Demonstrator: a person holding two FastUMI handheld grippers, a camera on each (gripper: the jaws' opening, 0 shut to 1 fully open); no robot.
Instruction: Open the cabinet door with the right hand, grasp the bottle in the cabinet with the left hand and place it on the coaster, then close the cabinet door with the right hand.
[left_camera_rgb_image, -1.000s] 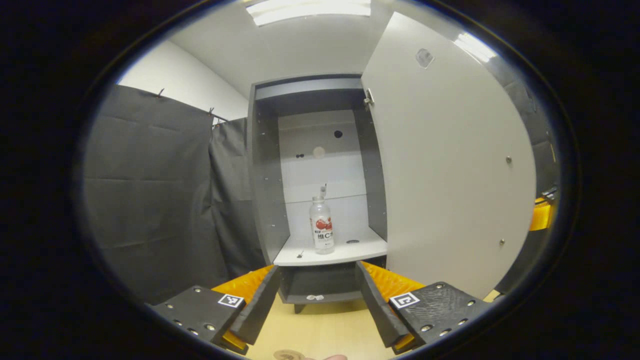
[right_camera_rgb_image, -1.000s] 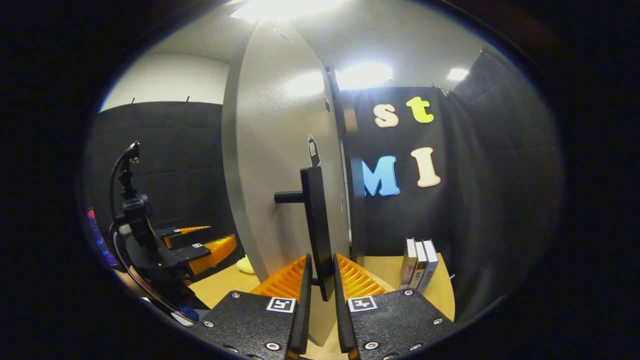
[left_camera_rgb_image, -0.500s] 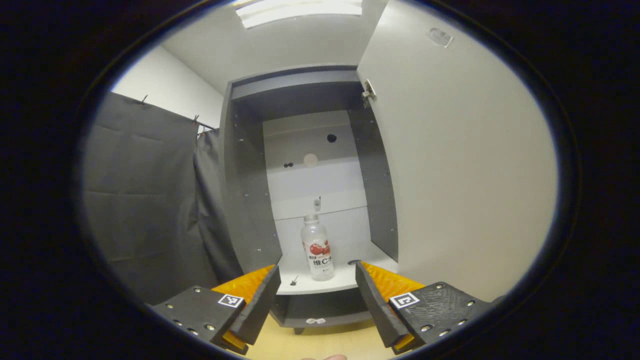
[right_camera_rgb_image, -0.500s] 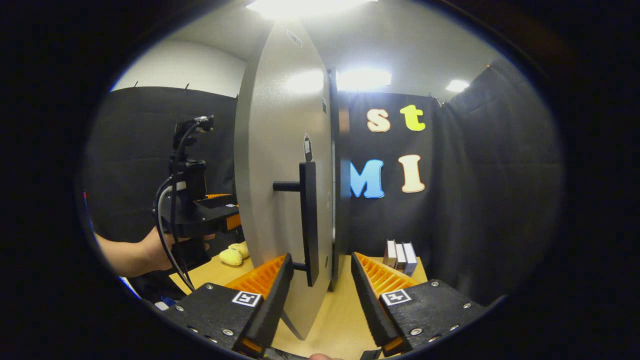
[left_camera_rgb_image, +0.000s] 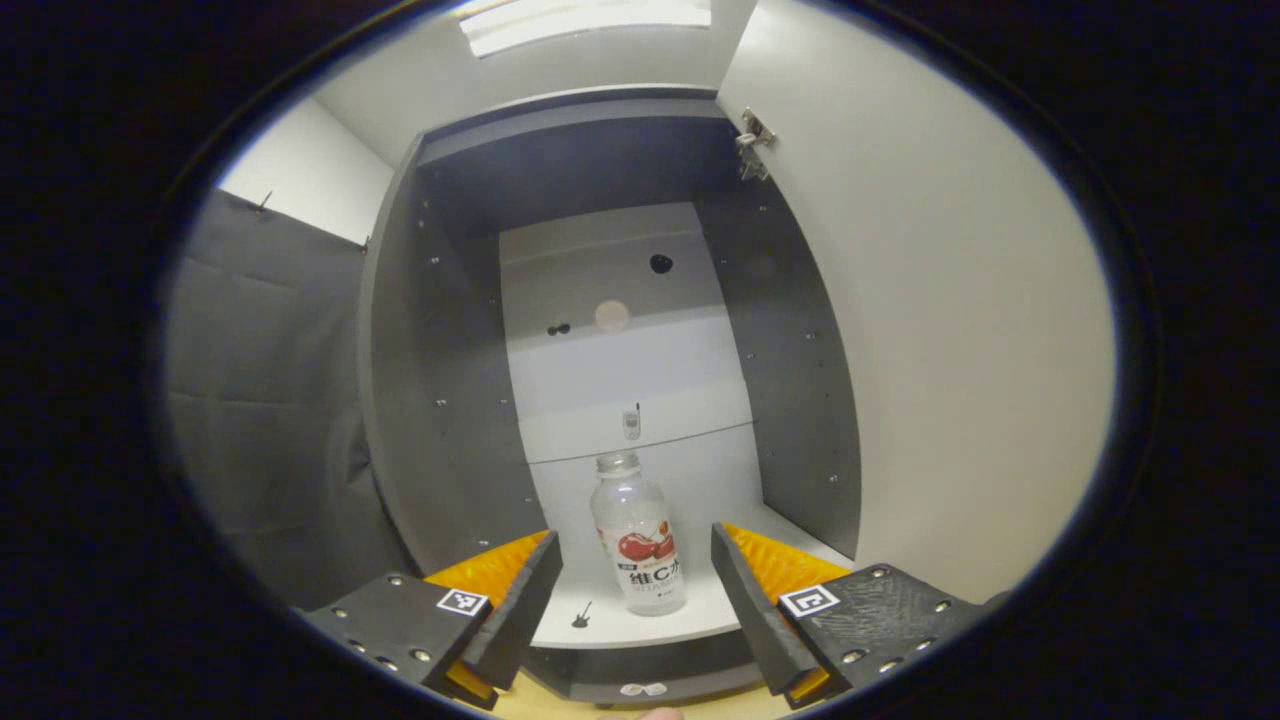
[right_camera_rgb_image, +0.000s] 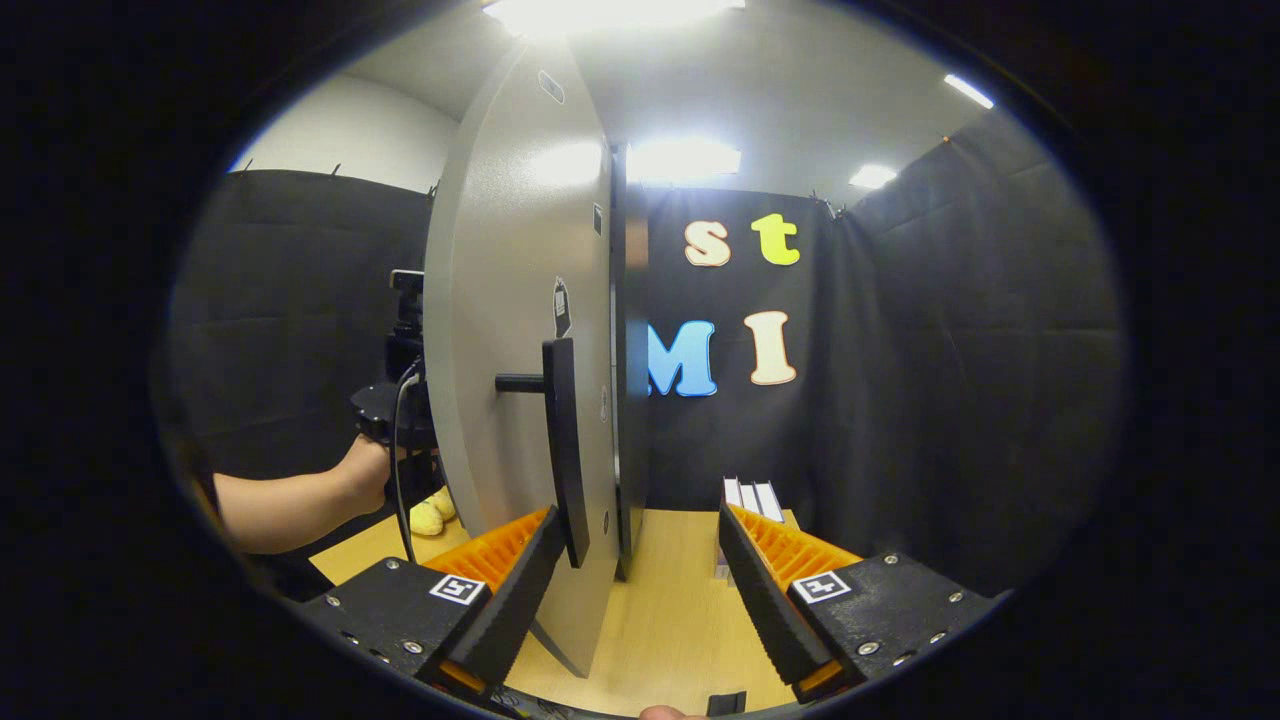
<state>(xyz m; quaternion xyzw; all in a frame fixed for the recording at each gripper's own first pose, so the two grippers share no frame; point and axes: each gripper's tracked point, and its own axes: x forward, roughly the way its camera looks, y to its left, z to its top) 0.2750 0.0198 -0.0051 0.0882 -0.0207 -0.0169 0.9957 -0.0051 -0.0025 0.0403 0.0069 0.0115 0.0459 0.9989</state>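
Note:
The clear bottle (left_camera_rgb_image: 638, 535) with a red-fruit label stands upright on the pale shelf (left_camera_rgb_image: 640, 625) inside the grey cabinet (left_camera_rgb_image: 440, 330). My left gripper (left_camera_rgb_image: 632, 600) is open just before the shelf, the bottle framed between its fingers but untouched. The cabinet door (left_camera_rgb_image: 940, 330) hangs wide open on the right. In the right gripper view the door (right_camera_rgb_image: 520, 330) is seen almost edge-on with its dark bar handle (right_camera_rgb_image: 562, 450). My right gripper (right_camera_rgb_image: 632, 590) is open and a little back from the handle, holding nothing. Beyond the door, a hand (right_camera_rgb_image: 350, 475) holds the left gripper's body (right_camera_rgb_image: 405, 400).
Upright books (right_camera_rgb_image: 752, 495) stand on the wooden table (right_camera_rgb_image: 680, 620) by the black cloth wall. A yellow soft object (right_camera_rgb_image: 430, 515) lies on the table beyond the door. Black cloth (left_camera_rgb_image: 260, 400) hangs left of the cabinet.
My left gripper has moved forward toward the cabinet, so the bottle now sits between its fingers. My right gripper let go of the handle, opened wide and drew back to the right.

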